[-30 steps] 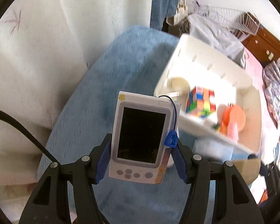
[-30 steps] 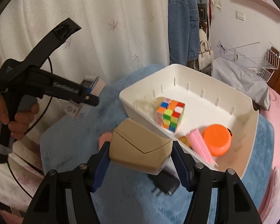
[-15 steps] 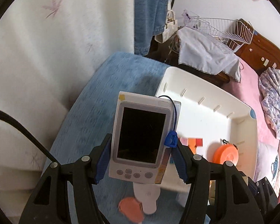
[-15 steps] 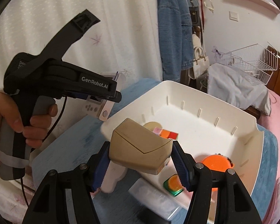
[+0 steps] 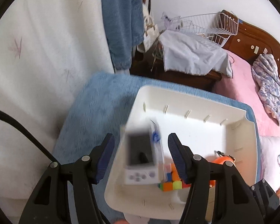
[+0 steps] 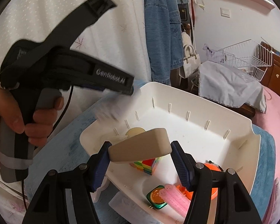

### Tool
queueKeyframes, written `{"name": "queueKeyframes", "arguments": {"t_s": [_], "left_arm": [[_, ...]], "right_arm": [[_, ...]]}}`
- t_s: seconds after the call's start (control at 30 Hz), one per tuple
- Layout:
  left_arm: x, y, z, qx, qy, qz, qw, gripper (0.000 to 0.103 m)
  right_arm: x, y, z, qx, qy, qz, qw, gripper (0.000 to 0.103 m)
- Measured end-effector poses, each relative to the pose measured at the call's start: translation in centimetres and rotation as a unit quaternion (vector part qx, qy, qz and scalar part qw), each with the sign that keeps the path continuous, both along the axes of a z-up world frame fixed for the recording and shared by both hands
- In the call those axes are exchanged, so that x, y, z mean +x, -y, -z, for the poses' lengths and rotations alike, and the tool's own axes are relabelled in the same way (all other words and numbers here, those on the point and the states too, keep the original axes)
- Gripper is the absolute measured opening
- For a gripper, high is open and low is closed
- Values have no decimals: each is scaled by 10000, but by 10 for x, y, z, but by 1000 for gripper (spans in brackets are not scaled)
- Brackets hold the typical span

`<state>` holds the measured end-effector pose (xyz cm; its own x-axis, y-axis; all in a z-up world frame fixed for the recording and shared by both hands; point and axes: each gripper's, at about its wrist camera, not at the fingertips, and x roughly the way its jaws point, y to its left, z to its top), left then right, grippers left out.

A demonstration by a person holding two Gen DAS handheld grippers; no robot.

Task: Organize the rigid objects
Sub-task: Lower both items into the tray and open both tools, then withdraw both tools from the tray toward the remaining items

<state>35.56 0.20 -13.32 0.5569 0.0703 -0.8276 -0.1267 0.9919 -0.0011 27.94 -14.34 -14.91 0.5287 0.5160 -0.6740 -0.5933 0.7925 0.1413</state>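
My left gripper [image 5: 141,157] is open above the white bin [image 5: 233,127]. A white handheld game device [image 5: 141,158] is blurred between its spread fingers, free of both pads, over the bin's near corner. A Rubik's cube [image 5: 172,182] and an orange round thing [image 5: 222,160] lie in the bin. My right gripper [image 6: 140,160] is shut on a beige box [image 6: 140,147], held tilted above the bin [image 6: 252,130]. The left gripper's body [image 6: 65,72] and the hand on it show at left in the right wrist view.
The bin sits on a blue fuzzy cloth [image 5: 95,112]. It also holds a pink roller [image 6: 175,196], a green tin [image 6: 156,196] and a round beige thing [image 6: 135,131]. A white curtain [image 5: 37,56], denim jacket [image 6: 162,28], wire rack [image 6: 242,56] and pink bed [image 5: 252,85] surround it.
My left gripper has opened and let go of the game device, which now drops toward the bin. The beige box has tilted in my right gripper. Both grippers moved further over the bin.
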Motion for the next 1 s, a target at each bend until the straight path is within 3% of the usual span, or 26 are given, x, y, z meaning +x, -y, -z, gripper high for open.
{"name": "queueKeyframes", "arguments": {"t_s": [0.13,0.2,0.67,1.0], "left_arm": [[1,4,-13,116,165,141,9997,64],[-1,3,-17,133,193,166,9996,64],[-41,-7,-43,143,326,54,9994,79],[-86,-13,-45,31,271,99,9996,81]], "right_arm": [[-2,0,-1,26,-6,13,10000,68],[-3,2,-4,49,-1,52,10000,75],[-28,12,-24,-32,108,191,9998,79],[-59,24,-27,-72,-119,428,9990,80]]}}
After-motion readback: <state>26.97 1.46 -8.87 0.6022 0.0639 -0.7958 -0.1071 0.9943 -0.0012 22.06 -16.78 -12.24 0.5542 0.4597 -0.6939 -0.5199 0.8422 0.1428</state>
